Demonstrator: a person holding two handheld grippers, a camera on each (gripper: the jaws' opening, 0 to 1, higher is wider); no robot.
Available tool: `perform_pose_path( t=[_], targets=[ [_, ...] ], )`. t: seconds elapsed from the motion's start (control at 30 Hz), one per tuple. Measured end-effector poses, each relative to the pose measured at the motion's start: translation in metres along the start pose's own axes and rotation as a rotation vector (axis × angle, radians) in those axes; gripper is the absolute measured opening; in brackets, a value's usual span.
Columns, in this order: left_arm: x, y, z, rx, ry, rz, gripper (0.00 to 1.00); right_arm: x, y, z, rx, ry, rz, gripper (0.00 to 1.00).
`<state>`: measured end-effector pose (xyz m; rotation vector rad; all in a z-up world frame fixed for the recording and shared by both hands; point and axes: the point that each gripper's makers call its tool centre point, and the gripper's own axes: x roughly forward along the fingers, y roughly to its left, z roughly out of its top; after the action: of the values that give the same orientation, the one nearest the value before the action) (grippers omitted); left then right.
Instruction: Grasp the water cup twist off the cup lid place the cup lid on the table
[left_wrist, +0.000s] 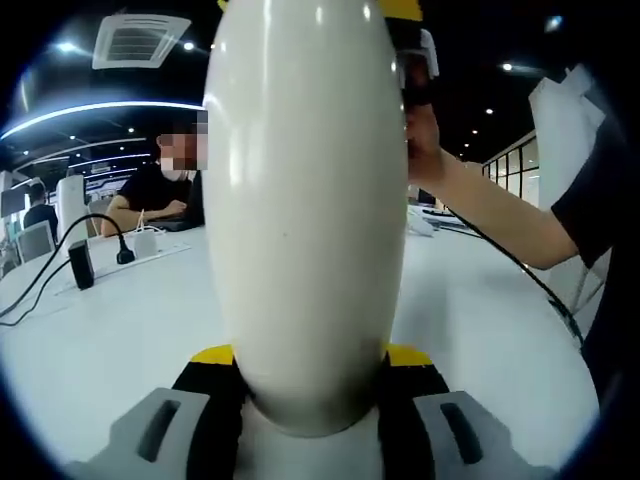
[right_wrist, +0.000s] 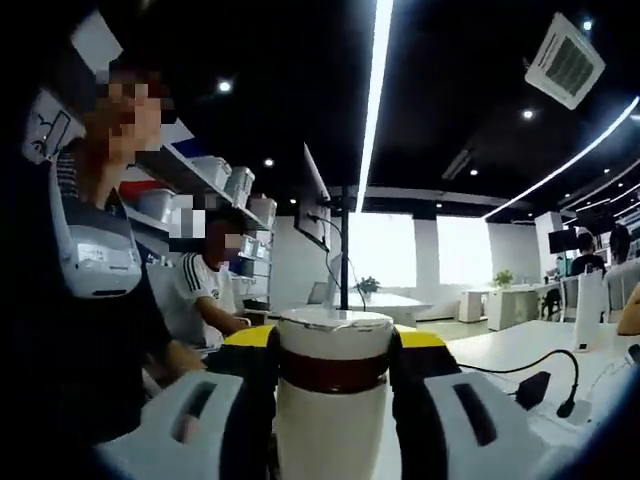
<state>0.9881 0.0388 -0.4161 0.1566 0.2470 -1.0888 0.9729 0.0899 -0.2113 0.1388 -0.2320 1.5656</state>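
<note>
left hand-held gripper (left_wrist: 310, 385) clamps water cup (left_wrist: 305, 200) body | right hand-held gripper (right_wrist: 335, 350) grips cup lid (right_wrist: 335, 345)

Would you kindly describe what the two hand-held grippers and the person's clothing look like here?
Each hand-held gripper, left and right, has light grey moulded jaws with slotted recesses, black inner pads and yellow tips. In the left gripper view, a dark short sleeve shows and a thin black cable trails beneath the person's arm.

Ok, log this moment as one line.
left gripper: shut on cup | right gripper: shut on lid | lid: still on
</note>
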Motion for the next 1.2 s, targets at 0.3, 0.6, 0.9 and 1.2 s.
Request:
perform_pose_path(
  t=[0.3, 0.6, 0.9, 1.2],
  targets=[
    [0.001, 0.001, 0.000, 0.001, 0.000, -0.001, 0.53, 0.001, 0.002, 0.001, 0.082, -0.035, 0.149, 0.46],
    [0.000, 0.001, 0.000, 0.001, 0.000, -0.003, 0.53, 0.004, 0.004, 0.001, 0.151, -0.094, 0.211, 0.46],
    [0.001, 0.005, -0.002, 0.001, 0.001, -0.003, 0.53, 0.007, 0.002, 0.004, 0.162, -0.103, 0.221, 0.46],
    [0.002, 0.007, -0.002, 0.002, 0.001, -0.004, 0.53, 0.010, 0.002, 0.012, 0.141, -0.107, 0.218, 0.46]
  ],
)
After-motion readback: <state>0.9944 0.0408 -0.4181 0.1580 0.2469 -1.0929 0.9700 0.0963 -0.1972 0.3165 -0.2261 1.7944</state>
